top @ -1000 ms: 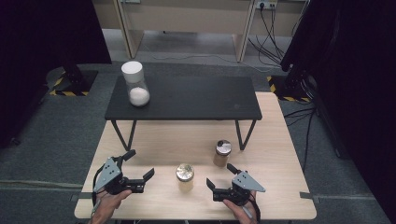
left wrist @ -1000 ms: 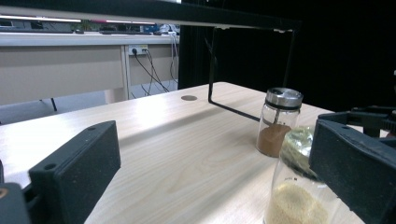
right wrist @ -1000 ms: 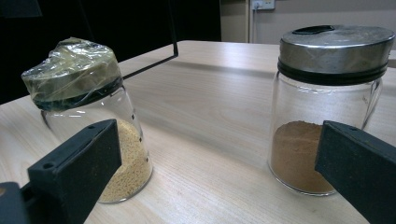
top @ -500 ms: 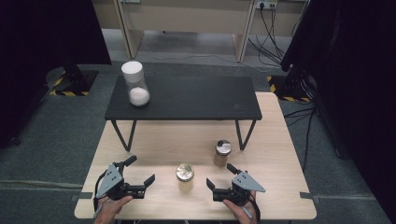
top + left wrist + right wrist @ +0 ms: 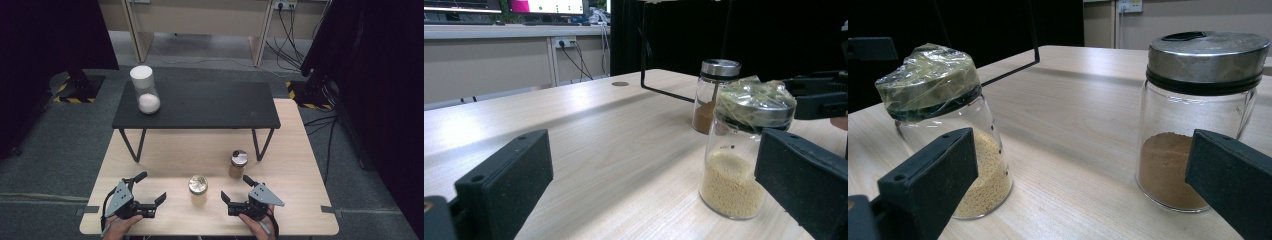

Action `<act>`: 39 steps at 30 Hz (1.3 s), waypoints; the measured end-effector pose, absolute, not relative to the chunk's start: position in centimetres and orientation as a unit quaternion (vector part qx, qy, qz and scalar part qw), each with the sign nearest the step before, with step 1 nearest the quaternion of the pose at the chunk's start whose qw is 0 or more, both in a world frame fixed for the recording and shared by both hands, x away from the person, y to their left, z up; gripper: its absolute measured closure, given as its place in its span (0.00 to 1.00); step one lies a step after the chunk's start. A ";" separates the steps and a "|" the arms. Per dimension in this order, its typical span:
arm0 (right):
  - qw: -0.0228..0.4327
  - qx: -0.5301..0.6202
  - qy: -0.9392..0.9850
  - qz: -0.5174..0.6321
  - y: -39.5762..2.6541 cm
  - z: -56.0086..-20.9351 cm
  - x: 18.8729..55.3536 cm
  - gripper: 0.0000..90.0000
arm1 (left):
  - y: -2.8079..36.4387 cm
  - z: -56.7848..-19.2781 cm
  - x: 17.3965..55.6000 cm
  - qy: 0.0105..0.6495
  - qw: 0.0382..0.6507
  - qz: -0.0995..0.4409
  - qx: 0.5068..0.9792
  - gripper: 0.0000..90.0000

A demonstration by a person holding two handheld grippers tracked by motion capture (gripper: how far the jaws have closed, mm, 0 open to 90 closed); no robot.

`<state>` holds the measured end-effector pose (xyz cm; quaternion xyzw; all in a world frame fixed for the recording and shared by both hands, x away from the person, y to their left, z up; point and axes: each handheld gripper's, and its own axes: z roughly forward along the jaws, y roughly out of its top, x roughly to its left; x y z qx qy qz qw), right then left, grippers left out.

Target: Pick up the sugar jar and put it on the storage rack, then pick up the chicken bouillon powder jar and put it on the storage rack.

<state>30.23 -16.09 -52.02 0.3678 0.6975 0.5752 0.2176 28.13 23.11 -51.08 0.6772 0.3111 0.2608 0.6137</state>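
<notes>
Two open claws [image 5: 149, 189] [image 5: 236, 188] flanking taped-lid jar [image 5: 198, 190] on table [image 5: 295, 165].

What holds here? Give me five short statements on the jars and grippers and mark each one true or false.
1. The left gripper is open. True.
2. The right gripper is clamped on a jar. False: it is open and holds nothing.
3. The jar of yellow grains has clear film over its lid. True.
4. The jar of brown powder stands on the black bench. False: it stands on the wooden table.
5. The tall jar of white powder lies tipped over. False: it stands upright on the bench.
</notes>
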 end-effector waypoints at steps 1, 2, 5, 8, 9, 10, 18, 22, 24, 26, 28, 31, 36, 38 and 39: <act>0.218 0.368 0.698 0.575 -16.1 -52.0 30.2 0.01 | 23.2 -51.2 28.1 0.311 0.614 0.261 0.677 0.02; 0.218 0.367 0.698 0.575 -16.1 -52.0 30.2 0.01 | 23.2 -51.2 28.1 0.311 0.615 0.259 0.677 0.02; 0.218 0.366 0.697 0.576 -16.1 -52.0 30.2 0.01 | 23.4 -51.5 28.0 0.313 0.613 0.260 0.678 0.02; 0.218 0.365 0.697 0.577 -16.0 -51.9 30.1 0.01 | 23.4 -51.6 28.0 0.313 0.611 0.261 0.679 0.02; 0.218 0.364 0.697 0.578 -16.0 -51.9 30.1 0.01 | 23.4 -51.8 27.9 0.315 0.609 0.260 0.680 0.02; 0.219 0.363 0.697 0.578 -16.0 -51.9 30.0 0.01 | 23.4 -52.0 27.9 0.315 0.607 0.259 0.682 0.02; 0.219 0.359 0.697 0.581 -15.9 -51.8 29.9 0.01 | 23.4 -52.4 27.8 0.315 0.602 0.262 0.685 0.02; 0.220 0.358 0.696 0.582 -15.8 -51.7 29.8 0.01 | 23.4 -52.6 27.9 0.315 0.601 0.262 0.686 0.02; 0.220 0.357 0.696 0.583 -15.8 -51.7 29.8 0.01 | 23.5 -52.7 27.9 0.315 0.598 0.261 0.689 0.02; 0.219 0.358 0.696 0.583 -15.8 -51.7 29.8 0.01 | 23.5 -52.7 27.9 0.315 0.598 0.263 0.689 0.02; 0.219 0.358 0.696 0.583 -15.8 -51.7 29.7 0.01 | 23.4 -52.8 27.9 0.314 0.597 0.265 0.689 0.02; 0.219 0.357 0.696 0.583 -15.8 -51.7 29.7 0.01 | 23.5 -52.8 27.9 0.313 0.597 0.265 0.689 0.02; 0.216 0.354 0.697 0.586 -15.7 -51.6 29.5 0.01 | 23.5 -53.0 28.0 0.314 0.596 0.265 0.690 0.02; 0.215 0.351 0.697 0.587 -15.6 -51.5 29.4 0.01 | 23.5 -53.1 28.1 0.316 0.597 0.263 0.689 0.02; 0.215 0.349 0.698 0.587 -15.5 -51.5 29.4 0.01 | 23.5 -53.1 28.1 0.317 0.597 0.262 0.689 0.02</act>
